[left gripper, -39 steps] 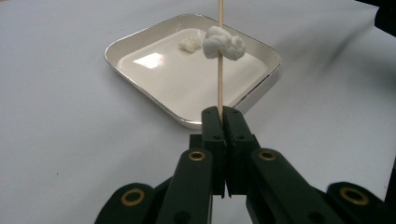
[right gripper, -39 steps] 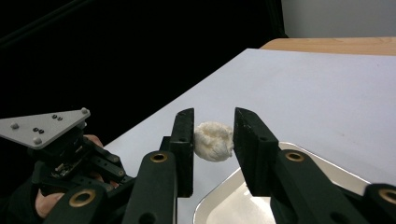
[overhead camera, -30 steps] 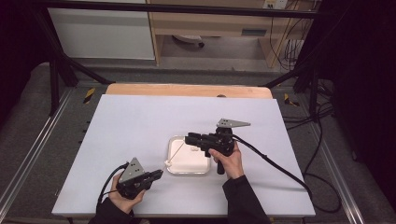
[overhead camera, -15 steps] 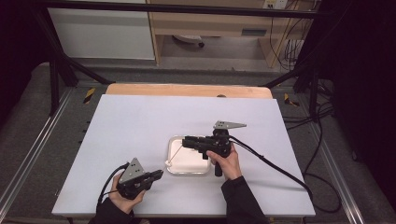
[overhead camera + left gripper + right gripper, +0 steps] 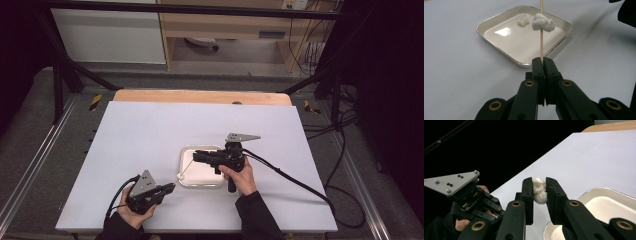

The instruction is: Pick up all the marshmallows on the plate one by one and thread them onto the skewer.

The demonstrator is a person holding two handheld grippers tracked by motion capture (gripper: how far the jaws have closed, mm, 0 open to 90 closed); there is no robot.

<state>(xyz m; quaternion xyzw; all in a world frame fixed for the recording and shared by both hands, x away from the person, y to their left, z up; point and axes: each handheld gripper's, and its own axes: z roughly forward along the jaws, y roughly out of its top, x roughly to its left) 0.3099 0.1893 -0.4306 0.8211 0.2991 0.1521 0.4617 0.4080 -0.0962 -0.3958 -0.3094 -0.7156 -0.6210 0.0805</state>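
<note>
a thin wooden skewer [image 5: 541,30] stands up from the left tool [image 5: 543,65], which is clenched on its lower end. a white, fluffy lump, perhaps marshmallow [image 5: 543,22], is threaded partway up the skewer and hangs over the near edge of a shallow square metal tray [image 5: 524,63]. a second, smaller white piece [image 5: 522,22] lies inside the tray toward its far side.

in the right gripper view the right tool [image 5: 539,188] has its two black jaws on either side of that threaded lump [image 5: 539,190], and the pads appear to press on it. these jaws have just been closing, with the lump between them.

from above, the tray [image 5: 186,181] sits on a white worktop [image 5: 150,135]. the right tool [image 5: 196,157] reaches level across the tray, while the left tool [image 5: 171,187] sits just beside the tray's near left corner, the skewer [image 5: 184,172] slanting up over the rim.

the closing grip suggests the lump is about to be slid along the skewer, probably pushed farther on or pulled off.
</note>
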